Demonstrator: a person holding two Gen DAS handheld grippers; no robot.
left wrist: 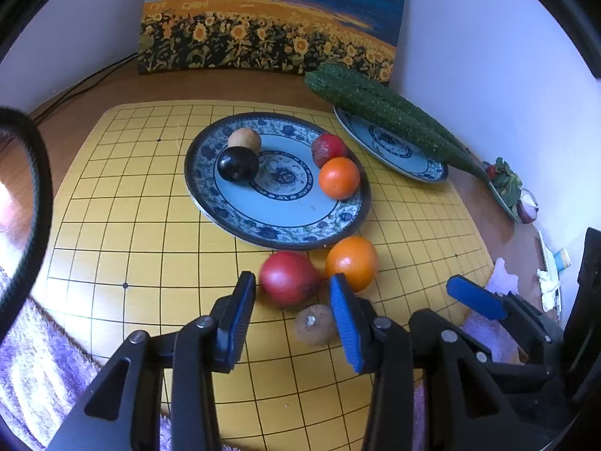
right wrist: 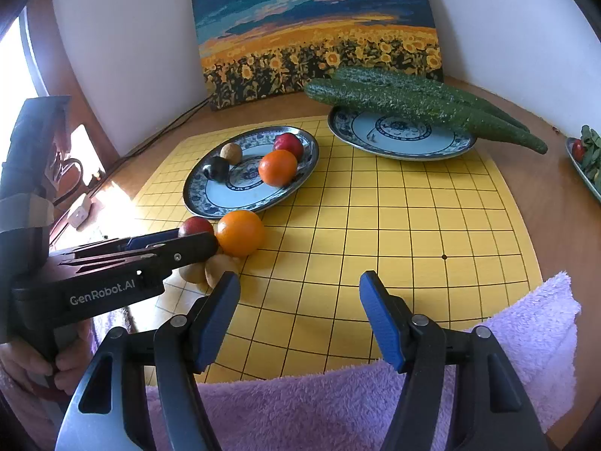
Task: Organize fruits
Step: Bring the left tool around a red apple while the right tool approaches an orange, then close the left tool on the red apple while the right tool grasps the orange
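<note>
A round, glossy red apple point(left wrist: 288, 278) lies between the spread left tongs point(left wrist: 293, 302). The right tongs point(right wrist: 300, 312) are also spread, holding nothing. Under them is a yellow grid board point(right wrist: 375, 225) on the brown worktop point(right wrist: 556, 203).

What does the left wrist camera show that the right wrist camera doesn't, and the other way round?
Only the left wrist view shows the left gripper open around the loose red apple, plus the onion at the far right.

Only the right wrist view shows the second brown fruit and the person's hand on the left gripper's handle.

Both show the fruit plate, the cucumbers, the loose orange and the sunflower painting.
</note>
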